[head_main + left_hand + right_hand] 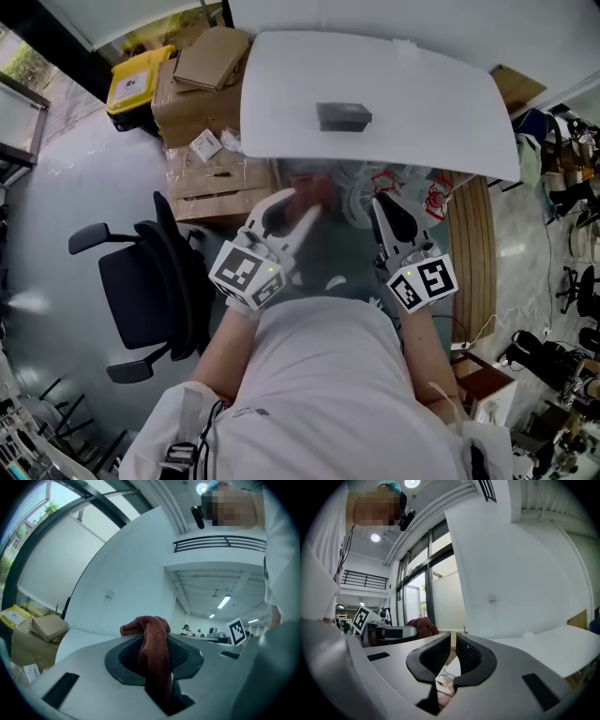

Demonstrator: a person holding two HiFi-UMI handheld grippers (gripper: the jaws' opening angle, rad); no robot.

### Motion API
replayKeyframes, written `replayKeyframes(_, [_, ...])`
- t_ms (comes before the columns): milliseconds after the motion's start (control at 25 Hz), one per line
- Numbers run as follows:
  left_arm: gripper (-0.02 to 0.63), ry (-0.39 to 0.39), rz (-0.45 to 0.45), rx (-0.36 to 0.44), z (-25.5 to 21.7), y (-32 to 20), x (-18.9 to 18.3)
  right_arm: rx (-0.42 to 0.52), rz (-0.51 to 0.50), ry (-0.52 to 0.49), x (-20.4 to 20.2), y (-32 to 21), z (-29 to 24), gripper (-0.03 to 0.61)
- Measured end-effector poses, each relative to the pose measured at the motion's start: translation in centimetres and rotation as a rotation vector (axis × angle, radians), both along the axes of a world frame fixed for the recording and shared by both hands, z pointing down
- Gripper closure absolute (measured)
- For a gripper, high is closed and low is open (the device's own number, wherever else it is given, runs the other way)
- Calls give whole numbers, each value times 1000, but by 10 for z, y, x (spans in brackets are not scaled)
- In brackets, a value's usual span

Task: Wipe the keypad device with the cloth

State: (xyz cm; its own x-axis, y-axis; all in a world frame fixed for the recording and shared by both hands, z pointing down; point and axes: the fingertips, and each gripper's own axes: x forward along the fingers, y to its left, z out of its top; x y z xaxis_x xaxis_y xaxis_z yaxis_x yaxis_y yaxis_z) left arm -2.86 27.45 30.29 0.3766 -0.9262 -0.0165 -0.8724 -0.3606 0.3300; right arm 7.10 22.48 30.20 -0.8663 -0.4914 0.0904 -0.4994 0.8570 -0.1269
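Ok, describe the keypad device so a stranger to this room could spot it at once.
Look at the white table ahead of the person. Near its middle sits the keypad device, a small dark grey block. It is the only dark thing on that top; the cardboard boxes stand beside the table.

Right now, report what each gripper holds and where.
Left gripper grips the cloth by a bunched fold, a wad poking past the jaws. Right gripper shut, empty.

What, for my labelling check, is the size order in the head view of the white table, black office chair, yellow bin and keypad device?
1. white table
2. black office chair
3. yellow bin
4. keypad device
Apparent size only: the bin stands on the floor, farther from the camera than the device.
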Motion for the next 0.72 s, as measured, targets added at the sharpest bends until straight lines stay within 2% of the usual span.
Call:
replayKeyframes(80, [515,29,-1,-13,5,-4,-8,-5,6,18,-6,-3,5,532])
replayKeyframes(400, [515,15,-25,-78,28,-26,-8,-51,10,27,7,-40,24,532])
replayKeyframes(720, [515,-33,-125,-128,34,-92,-17,-64,-93,6,-1,-119,28,532])
